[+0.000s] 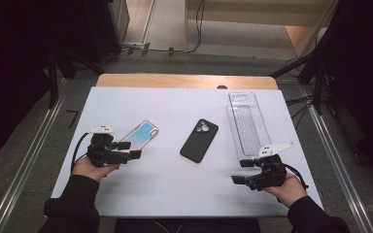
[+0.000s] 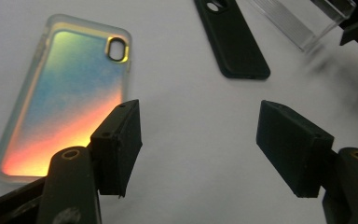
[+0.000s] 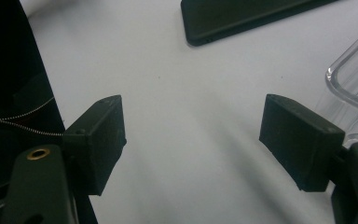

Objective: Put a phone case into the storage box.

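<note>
Work in hand: laying phone cases out on the white table (image 1: 165, 194); judged from how things lie now.
Left gripper (image 1: 128, 149): jaws apart with only bare table between the pads; it has hold of nothing.
Iridescent phone case (image 1: 140, 134): lies flat on the table, back up, just beyond the left gripper's tips. In the left gripper view it (image 2: 60, 93) sits beside the left pad, outside the gap, camera hole at the far end.
Right gripper (image 1: 243, 171): jaws spread wide, nothing between them; hovers over bare table at the near end of the clear tray.
Black phone case (image 1: 199, 140): flat near the table's middle, well apart from both grippers, camera cut-out at the far end.
Clear plastic tray (image 1: 246, 124): long, empty, lying lengthwise on the right side.
Done (judgement): iridescent case looks set down and let go.
Left (judgement): both cases lie outside the tray; if they belong in it, neither has gone in yet. Cannot tell the intended final place.
</note>
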`<action>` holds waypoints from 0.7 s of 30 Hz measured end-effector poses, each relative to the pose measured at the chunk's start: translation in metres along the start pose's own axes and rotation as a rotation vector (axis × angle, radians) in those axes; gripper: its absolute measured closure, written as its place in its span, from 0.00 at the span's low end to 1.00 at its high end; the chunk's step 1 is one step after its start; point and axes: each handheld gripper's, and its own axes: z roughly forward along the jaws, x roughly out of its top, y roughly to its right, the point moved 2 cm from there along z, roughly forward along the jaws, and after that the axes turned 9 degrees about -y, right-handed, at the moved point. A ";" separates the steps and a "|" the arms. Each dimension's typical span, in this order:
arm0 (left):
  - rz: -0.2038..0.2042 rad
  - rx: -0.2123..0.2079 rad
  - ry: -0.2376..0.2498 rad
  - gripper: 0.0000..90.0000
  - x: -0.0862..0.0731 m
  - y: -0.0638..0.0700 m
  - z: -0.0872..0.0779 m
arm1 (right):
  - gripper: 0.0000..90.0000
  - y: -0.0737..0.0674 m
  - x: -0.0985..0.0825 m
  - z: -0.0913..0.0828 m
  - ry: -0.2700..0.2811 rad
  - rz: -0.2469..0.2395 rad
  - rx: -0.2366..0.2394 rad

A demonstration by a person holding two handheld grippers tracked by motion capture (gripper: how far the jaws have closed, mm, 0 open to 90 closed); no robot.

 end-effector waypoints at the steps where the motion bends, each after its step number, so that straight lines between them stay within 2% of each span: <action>1: 0.000 0.000 0.000 0.35 0.000 0.000 0.000 | 0.23 0.000 0.000 0.000 0.001 0.002 0.001; 3: 0.002 -0.031 0.008 0.35 -0.003 0.006 0.000 | 0.23 0.001 0.000 0.000 0.001 0.002 0.000; 10: 0.051 -0.051 0.024 0.35 -0.013 0.024 0.001 | 0.23 0.001 -0.001 0.000 0.002 0.006 -0.010; 12: 0.064 -0.070 0.003 0.35 -0.018 0.030 0.005 | 0.23 0.002 0.000 0.000 0.004 0.014 -0.014; 15: 0.072 -0.076 -0.009 0.35 -0.022 0.035 0.007 | 0.23 0.002 0.000 0.001 0.004 0.012 -0.013; 17: 0.094 -0.076 -0.021 0.35 -0.026 0.041 0.008 | 0.23 0.002 -0.001 0.001 0.005 0.011 -0.013; 21: 0.103 -0.083 -0.014 0.34 -0.032 0.048 0.006 | 0.23 0.003 -0.001 0.001 0.004 0.021 -0.019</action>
